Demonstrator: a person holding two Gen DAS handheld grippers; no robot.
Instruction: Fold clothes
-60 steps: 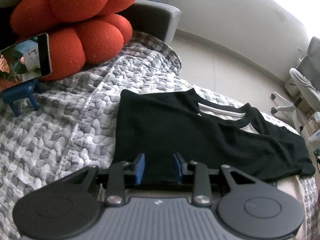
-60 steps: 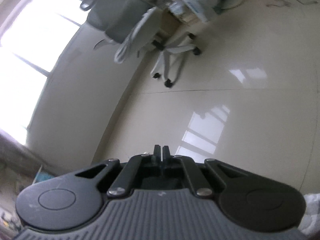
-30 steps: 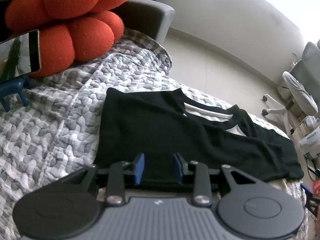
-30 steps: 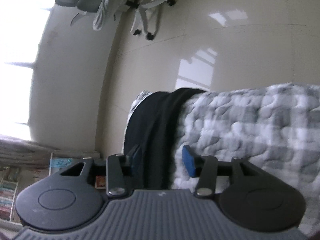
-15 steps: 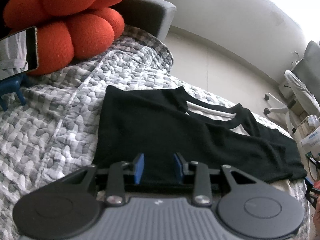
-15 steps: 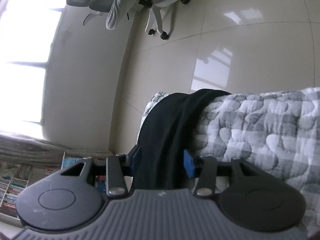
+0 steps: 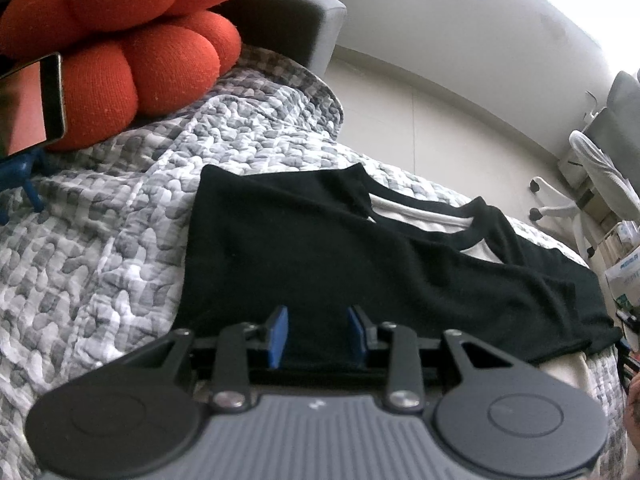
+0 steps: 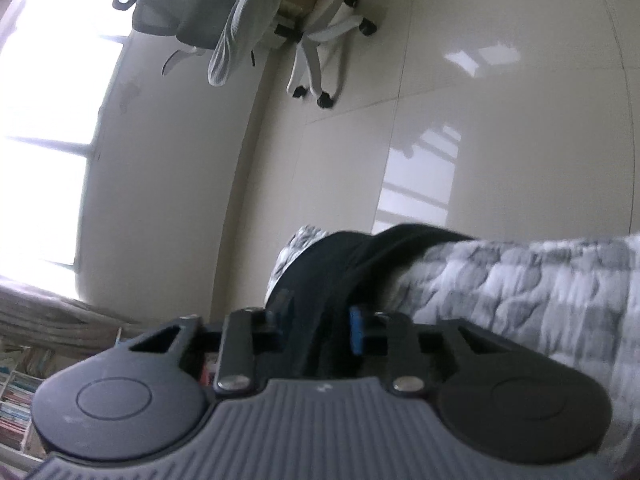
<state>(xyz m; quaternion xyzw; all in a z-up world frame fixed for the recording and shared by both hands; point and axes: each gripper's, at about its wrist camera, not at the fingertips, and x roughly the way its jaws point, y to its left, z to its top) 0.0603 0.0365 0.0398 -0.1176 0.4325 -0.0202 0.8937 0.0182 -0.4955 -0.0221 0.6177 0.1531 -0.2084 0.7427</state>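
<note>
My left tool (image 7: 316, 334) and right tool (image 8: 320, 322) both sit with fingers spread, the black shirt (image 7: 340, 248) between them, ungripped. It lies flat on the quilt (image 7: 100, 216); orange cushion (image 7: 132, 32) far left.

- 1 black shirt (image 7: 320, 248), white inner layer at the neck; also 1 in right view (image 8: 344, 264)
- 1 quilt (image 7: 100, 216), grey/white pebble print
- 1 red cushion (image 7: 132, 28), made of approx. 5 visible lobes
- 1 phone (image 7: 30, 104), on 1 blue stand (image 7: 24, 176)
- 1 grey armrest (image 7: 288, 28)
- 2 grippers: left (image 7: 316, 334), right (image 8: 320, 326), w/ 2 blue pads each
- 1 office chair (image 8: 240, 20), w/ 3 castors visible in right view
- 1 window (image 8: 48, 92)
- 1 bookshelf (image 8: 16, 404), book count can't tell
- 1 box (image 7: 626, 276), far right in left view
</note>
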